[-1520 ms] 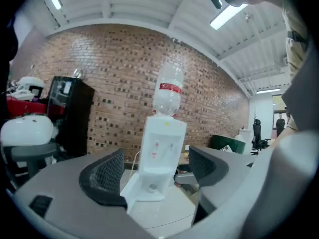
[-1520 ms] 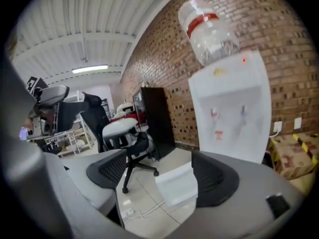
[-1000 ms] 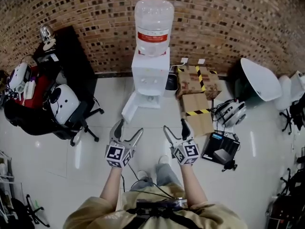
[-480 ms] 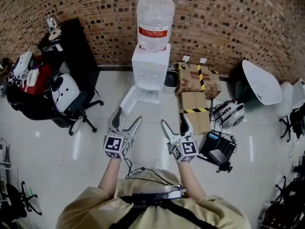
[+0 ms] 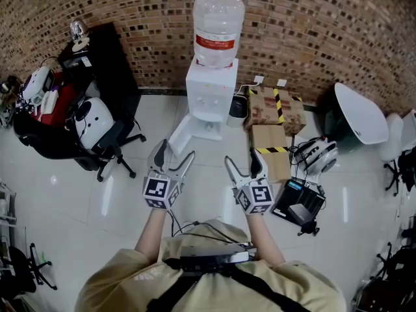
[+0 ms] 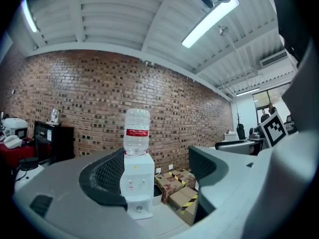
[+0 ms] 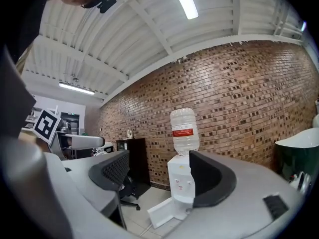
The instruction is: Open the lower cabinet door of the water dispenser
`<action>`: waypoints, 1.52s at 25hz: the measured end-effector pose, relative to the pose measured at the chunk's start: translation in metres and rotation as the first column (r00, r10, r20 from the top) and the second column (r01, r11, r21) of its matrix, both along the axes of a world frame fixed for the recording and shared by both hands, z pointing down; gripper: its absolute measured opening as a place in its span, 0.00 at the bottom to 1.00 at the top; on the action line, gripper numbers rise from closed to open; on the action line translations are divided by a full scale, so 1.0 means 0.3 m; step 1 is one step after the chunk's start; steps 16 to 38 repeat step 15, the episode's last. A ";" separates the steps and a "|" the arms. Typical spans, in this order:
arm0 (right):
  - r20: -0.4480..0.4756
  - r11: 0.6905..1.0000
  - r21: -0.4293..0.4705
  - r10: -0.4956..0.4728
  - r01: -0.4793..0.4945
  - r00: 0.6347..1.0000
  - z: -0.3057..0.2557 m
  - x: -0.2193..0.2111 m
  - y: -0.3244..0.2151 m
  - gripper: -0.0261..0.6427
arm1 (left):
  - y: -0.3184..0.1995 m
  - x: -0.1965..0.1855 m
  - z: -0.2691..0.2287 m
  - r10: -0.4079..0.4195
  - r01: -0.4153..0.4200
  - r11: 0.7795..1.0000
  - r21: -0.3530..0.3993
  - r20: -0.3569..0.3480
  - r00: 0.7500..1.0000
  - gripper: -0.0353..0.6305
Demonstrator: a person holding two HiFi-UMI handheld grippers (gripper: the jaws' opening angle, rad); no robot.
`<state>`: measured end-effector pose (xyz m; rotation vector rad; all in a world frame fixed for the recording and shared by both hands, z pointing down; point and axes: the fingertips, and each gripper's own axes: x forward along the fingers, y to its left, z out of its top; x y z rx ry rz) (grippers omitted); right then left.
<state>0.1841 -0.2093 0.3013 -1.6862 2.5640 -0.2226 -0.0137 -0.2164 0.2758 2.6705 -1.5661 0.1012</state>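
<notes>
The white water dispenser with a clear bottle on top stands against the brick wall. Its lower cabinet door is swung out to the left over the floor. My left gripper and right gripper are held side by side in the air, well short of the dispenser and touching nothing. The left gripper view shows the dispenser far off between the open fingers. The right gripper view shows the dispenser and its open door. The right jaws are closing, still wide, with nothing between them.
Cardboard boxes with yellow-black tape lie right of the dispenser. A black office chair carrying white gear and a black cabinet stand at the left. A white curved chair and floor equipment are at the right.
Both grippers have come up a little, still side by side. The right jaws stand slightly narrower. The cabinet door stays swung open.
</notes>
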 end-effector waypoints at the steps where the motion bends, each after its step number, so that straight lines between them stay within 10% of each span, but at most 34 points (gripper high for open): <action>1: 0.001 1.000 -0.008 0.001 -0.001 1.000 0.005 -0.005 -0.003 0.65 | -0.003 -0.006 0.001 -0.002 0.002 1.000 -0.002 -0.002 1.000 0.63; 38: 0.000 1.000 -0.008 0.013 -0.013 1.000 -0.014 -0.044 -0.038 0.65 | -0.010 -0.042 0.026 0.009 -0.009 1.000 -0.025 0.005 1.000 0.63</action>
